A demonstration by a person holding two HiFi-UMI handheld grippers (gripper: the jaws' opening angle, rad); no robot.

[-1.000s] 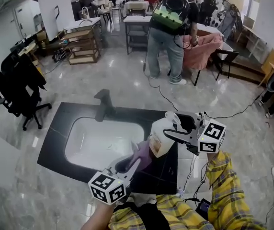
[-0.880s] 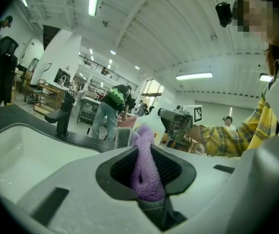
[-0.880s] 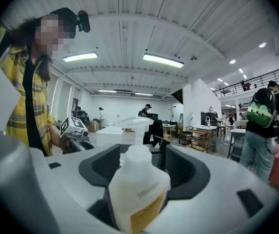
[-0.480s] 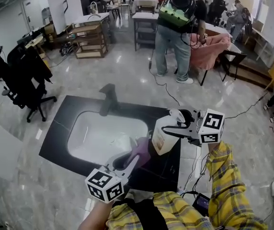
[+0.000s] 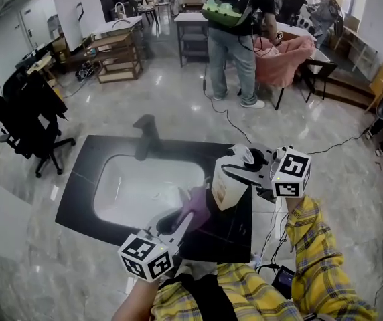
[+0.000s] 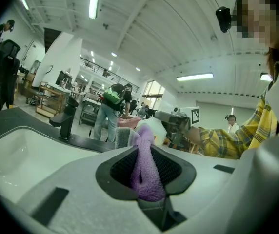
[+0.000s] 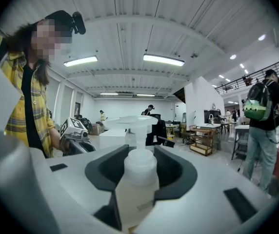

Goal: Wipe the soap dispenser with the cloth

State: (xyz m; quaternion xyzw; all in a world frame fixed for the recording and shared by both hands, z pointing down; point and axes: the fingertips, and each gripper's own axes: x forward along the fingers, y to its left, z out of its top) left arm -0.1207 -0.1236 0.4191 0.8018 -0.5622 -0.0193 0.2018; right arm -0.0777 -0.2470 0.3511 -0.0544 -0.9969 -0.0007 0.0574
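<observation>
The white soap dispenser [image 5: 226,182] with its pump top stands tilted at the right of the sink, over the black counter. My right gripper [image 5: 237,172] reaches in from the right; its jaws have just been closing and now grip the dispenser [image 7: 137,179] by its shoulders below the neck. My left gripper [image 5: 183,225] comes from below, shut on a purple cloth [image 5: 195,206]. The cloth's free end touches the dispenser's left side. In the left gripper view the cloth [image 6: 147,172] stands up between the jaws with the dispenser [image 6: 154,128] right behind it.
A white sink basin [image 5: 114,179] is set in a black counter [image 5: 78,199], with a black faucet [image 5: 144,136] at its far edge. Beyond lie a marble floor, a black office chair [image 5: 31,112], a standing person [image 5: 235,39] and a pink-draped chair [image 5: 282,62].
The right gripper's jaws have drawn in round the dispenser, which it has lifted slightly. The left gripper with the cloth has stayed where it was.
</observation>
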